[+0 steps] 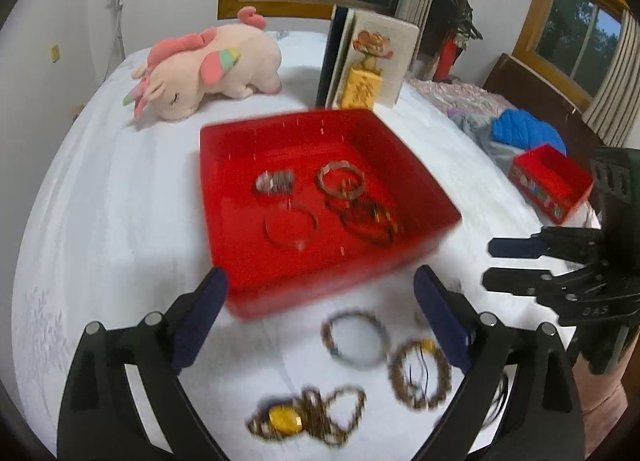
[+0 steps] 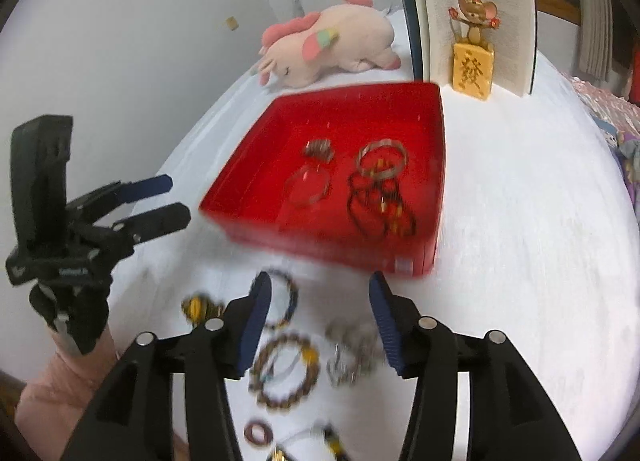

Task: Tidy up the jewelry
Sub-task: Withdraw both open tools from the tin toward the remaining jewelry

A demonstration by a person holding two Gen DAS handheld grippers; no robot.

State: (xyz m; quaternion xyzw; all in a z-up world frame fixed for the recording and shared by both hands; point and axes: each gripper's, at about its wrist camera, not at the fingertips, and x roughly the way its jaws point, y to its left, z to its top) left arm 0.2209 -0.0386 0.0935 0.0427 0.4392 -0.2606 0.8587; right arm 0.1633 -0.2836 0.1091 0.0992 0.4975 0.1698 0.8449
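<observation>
A red tray [image 1: 224,149] [image 2: 438,133] lies on the white bed and holds several bracelets [image 1: 340,177] [image 2: 382,159] and a dark bead string [image 1: 366,219] [image 2: 380,209]. More jewelry lies loose on the sheet in front of it: a beaded bangle [image 1: 354,337] [image 2: 286,297], a brown bead bracelet [image 1: 418,375] [image 2: 286,371], a necklace with a yellow stone [image 1: 284,419] [image 2: 196,307] and a silvery chain bracelet [image 2: 352,357]. My left gripper [image 1: 320,281] [image 2: 176,199] is open above the loose pieces, nothing between its fingers. My right gripper [image 2: 318,293] [image 1: 490,263] is open too, empty.
A pink plush animal [image 1: 208,65] [image 2: 332,47] lies behind the tray. An open book [image 1: 368,57] [image 2: 476,25] stands upright with a mouse figurine on a gold block [image 2: 473,61]. A small red box [image 1: 550,181] and bedclothes [image 1: 520,129] lie to the right.
</observation>
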